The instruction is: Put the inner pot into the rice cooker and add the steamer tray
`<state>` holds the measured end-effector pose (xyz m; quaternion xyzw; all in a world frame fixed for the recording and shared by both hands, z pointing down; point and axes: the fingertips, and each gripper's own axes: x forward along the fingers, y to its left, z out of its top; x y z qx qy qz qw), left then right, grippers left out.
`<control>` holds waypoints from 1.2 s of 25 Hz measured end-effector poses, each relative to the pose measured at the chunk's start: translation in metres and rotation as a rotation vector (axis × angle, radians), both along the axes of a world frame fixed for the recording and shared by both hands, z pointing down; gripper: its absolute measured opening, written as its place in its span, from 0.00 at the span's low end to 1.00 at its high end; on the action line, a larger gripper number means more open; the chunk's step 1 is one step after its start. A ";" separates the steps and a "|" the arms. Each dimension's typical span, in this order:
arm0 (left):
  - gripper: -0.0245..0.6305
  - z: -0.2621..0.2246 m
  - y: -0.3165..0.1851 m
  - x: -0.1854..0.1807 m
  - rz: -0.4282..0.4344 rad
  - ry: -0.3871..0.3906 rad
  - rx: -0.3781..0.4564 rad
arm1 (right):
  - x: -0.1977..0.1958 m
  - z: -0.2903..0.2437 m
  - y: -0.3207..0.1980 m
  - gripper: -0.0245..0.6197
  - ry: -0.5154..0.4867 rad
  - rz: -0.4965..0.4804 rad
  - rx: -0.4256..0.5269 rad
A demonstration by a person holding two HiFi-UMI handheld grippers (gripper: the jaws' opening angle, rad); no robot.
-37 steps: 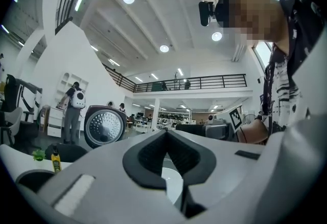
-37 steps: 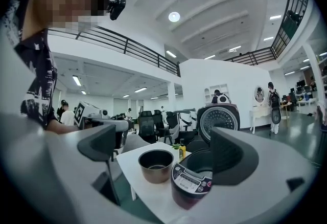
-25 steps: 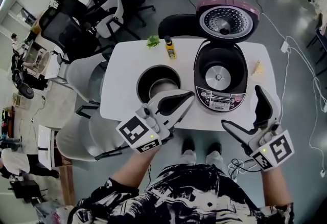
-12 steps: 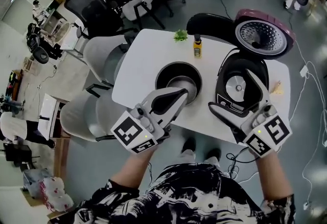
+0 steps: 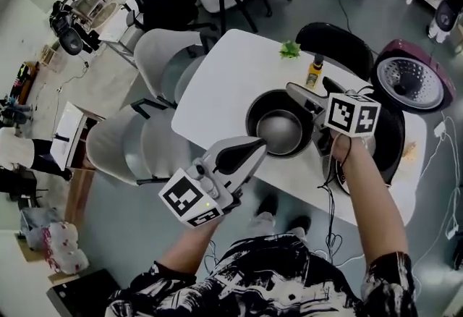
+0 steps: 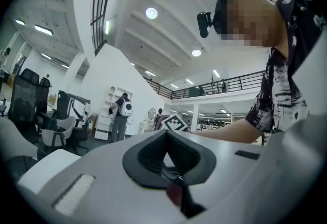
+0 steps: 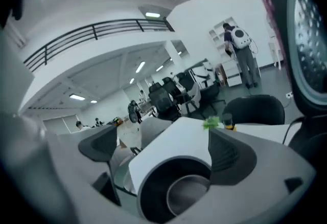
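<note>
Two grippers in play here, and only one looks busy. The inner pot (image 5: 281,132) (image 7: 173,192) sits on the white table (image 5: 224,91), roughly mid-table, not in the rice cooker (image 5: 391,140), which stands at the table's right end with its lid (image 5: 411,84) flipped up. The right gripper (image 5: 307,111) (image 7: 163,146) hangs over the table between pot and cooker, claw spread wide with nothing clamped. Its own view looks straight past the two pads at the pot's dark rim, one pad to each side of it. Can't tell if either pad actually touches the rim. The left gripper (image 5: 255,142) (image 6: 166,133) is at the table's near edge, tips pinched together on nothing, pointing at the pot's near side. At the table's far edge there's a small yellow bottle (image 5: 314,74) and a green leafy sprig (image 5: 291,50) next to it. Grey chairs (image 5: 163,66) are pulled up at the table's left side.
</note>
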<state>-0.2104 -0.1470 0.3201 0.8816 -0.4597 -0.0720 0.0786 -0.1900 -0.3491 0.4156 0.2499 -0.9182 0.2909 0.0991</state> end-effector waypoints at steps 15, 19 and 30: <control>0.04 0.049 0.008 -0.057 -0.046 0.059 -0.070 | -0.024 0.214 -0.043 0.88 0.684 -0.229 -0.128; 0.04 0.052 0.006 -0.061 -0.047 0.061 -0.075 | -0.017 0.239 -0.040 0.88 0.729 -0.253 -0.175; 0.04 0.057 0.005 -0.066 -0.060 0.067 -0.085 | -0.003 0.281 -0.028 0.16 0.907 -0.289 -0.240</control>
